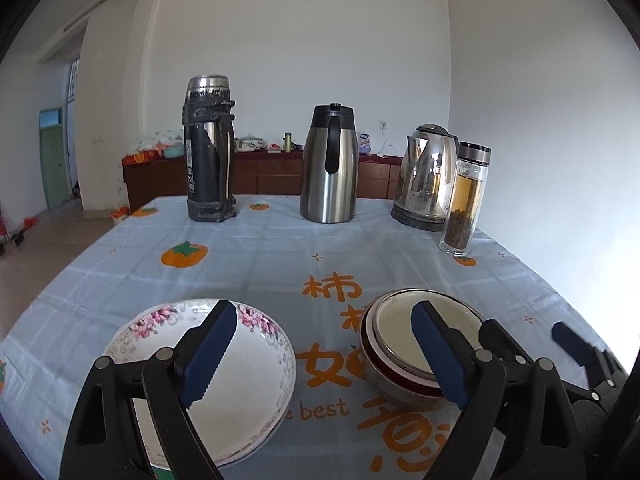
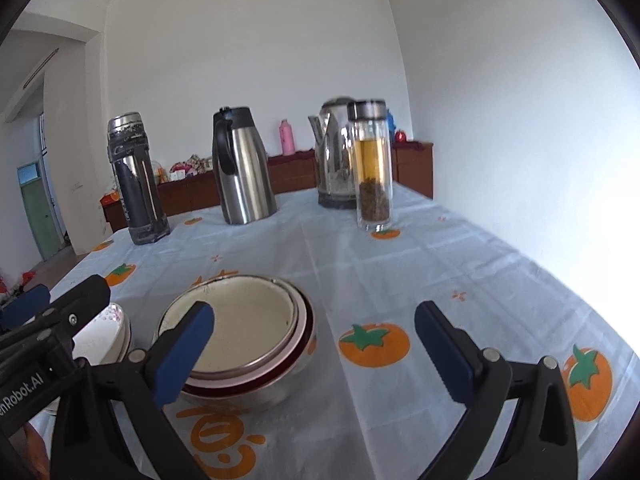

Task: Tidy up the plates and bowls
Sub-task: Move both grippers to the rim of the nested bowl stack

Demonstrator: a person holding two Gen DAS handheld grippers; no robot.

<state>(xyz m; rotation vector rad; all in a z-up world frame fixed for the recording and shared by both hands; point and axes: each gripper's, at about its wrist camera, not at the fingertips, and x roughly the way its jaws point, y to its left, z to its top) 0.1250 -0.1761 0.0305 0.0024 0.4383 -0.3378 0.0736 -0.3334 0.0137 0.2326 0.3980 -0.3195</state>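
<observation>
left hand-held gripper (image 1: pixel 324 354) agape, right hand-held gripper (image 2: pixel 314 350) agape

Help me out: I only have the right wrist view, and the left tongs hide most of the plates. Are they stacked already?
Observer: Yes. The floral plates sit nested in one pile, at least two of them, to the left of the bowl stack, with bare tablecloth between.
Operator: Are the left tongs holding anything?
Observer: No. The left tongs are open and empty. From their camera, one finger shows in front of the plates and the other in front of the bowls.
</observation>
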